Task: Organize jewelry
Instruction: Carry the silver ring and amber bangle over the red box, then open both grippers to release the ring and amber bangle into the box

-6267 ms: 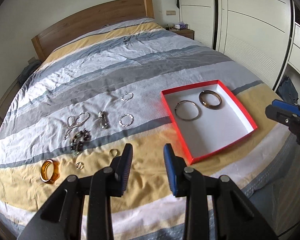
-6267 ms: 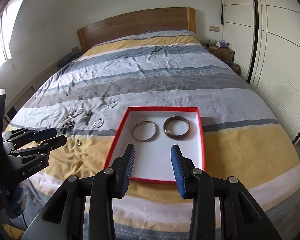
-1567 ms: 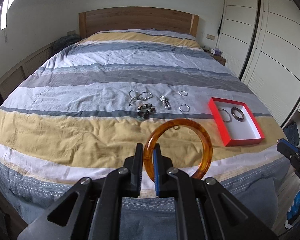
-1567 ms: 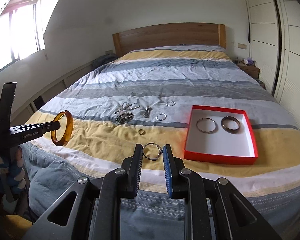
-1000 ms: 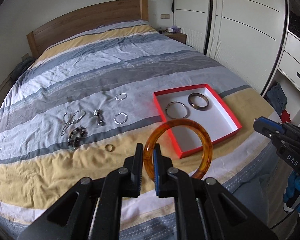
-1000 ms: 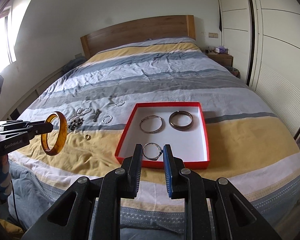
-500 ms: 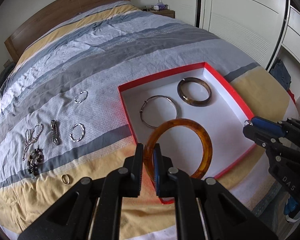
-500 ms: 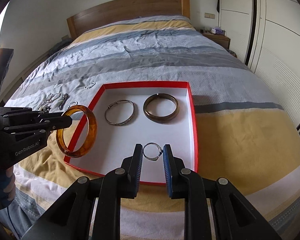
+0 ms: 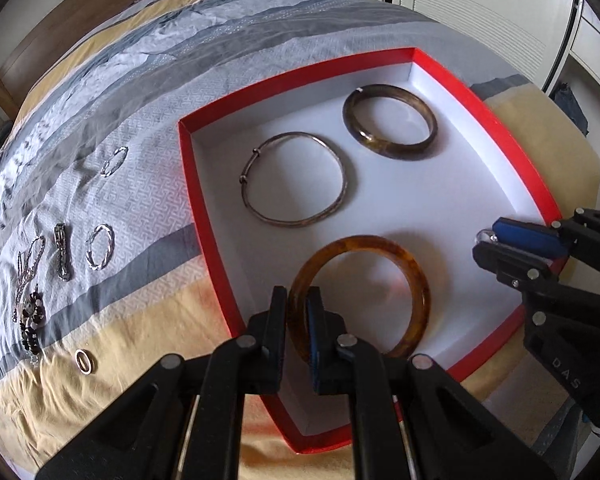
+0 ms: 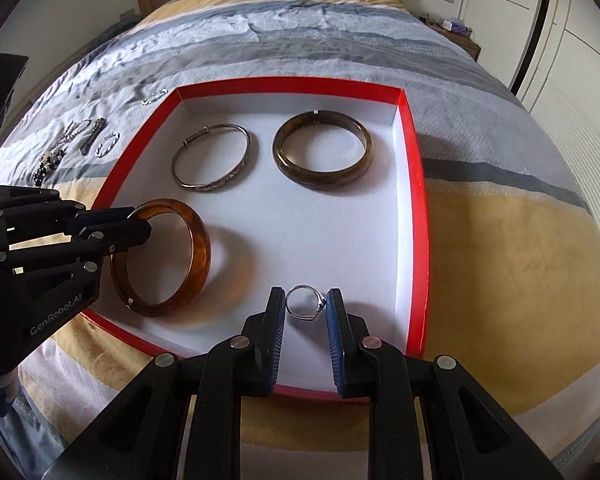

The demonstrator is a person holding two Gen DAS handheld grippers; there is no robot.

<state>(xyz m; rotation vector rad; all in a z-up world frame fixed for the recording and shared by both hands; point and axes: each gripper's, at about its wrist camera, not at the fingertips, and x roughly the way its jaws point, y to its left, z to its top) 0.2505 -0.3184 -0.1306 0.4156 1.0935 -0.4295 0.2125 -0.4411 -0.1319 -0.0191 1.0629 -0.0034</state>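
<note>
My left gripper [image 9: 297, 304] is shut on an amber bangle [image 9: 416, 288], held low over the near left part of a red box with a white floor [image 9: 432, 208]. The right wrist view shows the same bangle [image 10: 198, 248] tilted, with its lower edge at the box floor. My right gripper [image 10: 305, 305] is shut on a small silver ring [image 10: 304, 305] just above the floor near the box's front wall [image 10: 204, 358]. Inside lie a thin silver bangle [image 10: 214, 156] and a dark brown bangle [image 10: 323, 149].
Left of the box, on the striped bedspread, lie two twisted silver rings [image 9: 99, 246], a clasp [image 9: 61, 251], a chain [image 9: 30, 264], a dark bead bracelet [image 9: 32, 320] and a small band ring [image 9: 83, 360]. White wardrobe doors [image 9: 480, 4] stand at the right.
Both grippers have come down and forward from above the bed's foot to just over the box floor, still holding the amber bangle and the ring.
</note>
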